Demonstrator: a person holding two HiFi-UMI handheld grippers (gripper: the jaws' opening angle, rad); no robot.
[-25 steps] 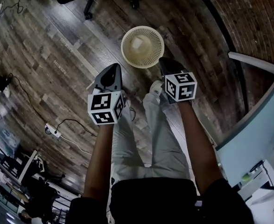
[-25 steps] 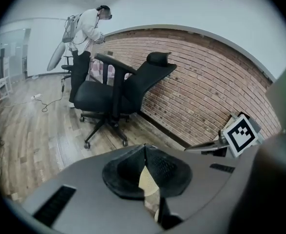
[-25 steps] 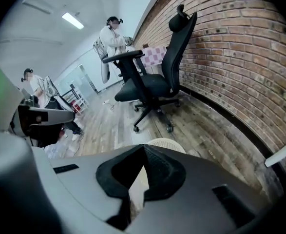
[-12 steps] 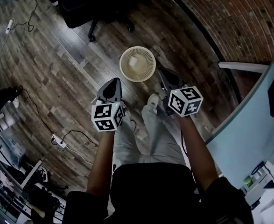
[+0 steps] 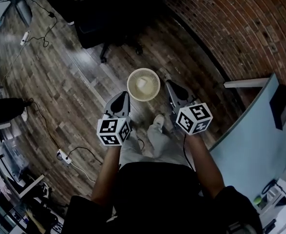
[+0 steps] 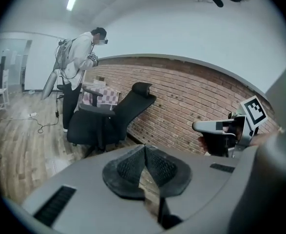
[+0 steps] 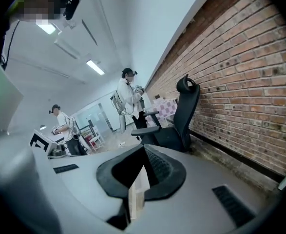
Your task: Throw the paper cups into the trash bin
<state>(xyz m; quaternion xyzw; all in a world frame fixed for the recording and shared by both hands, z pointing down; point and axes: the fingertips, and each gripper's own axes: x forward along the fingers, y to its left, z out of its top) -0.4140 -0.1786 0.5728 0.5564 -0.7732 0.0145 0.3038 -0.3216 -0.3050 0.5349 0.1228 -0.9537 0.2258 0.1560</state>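
Reads as done or nearly so, with a paper cup (image 5: pixel 142 84) inside the trash bin (image 5: pixel 129 84) on the floor (image 5: pixel 74 82), left claw (image 5: pixel 122 97) and right claw (image 5: pixel 171 85) closed on nothing, no other cup visible.

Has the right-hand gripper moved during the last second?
Yes. The right gripper has risen: the trash bin on the floor now looks smaller and farther below it.

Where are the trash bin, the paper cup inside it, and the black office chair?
trash bin (image 5: pixel 154 92), head view, on its ribbed inner wall.
paper cup (image 5: pixel 142 84), head view, on its pale side.
black office chair (image 6: pixel 131 108), left gripper view, on its backrest.
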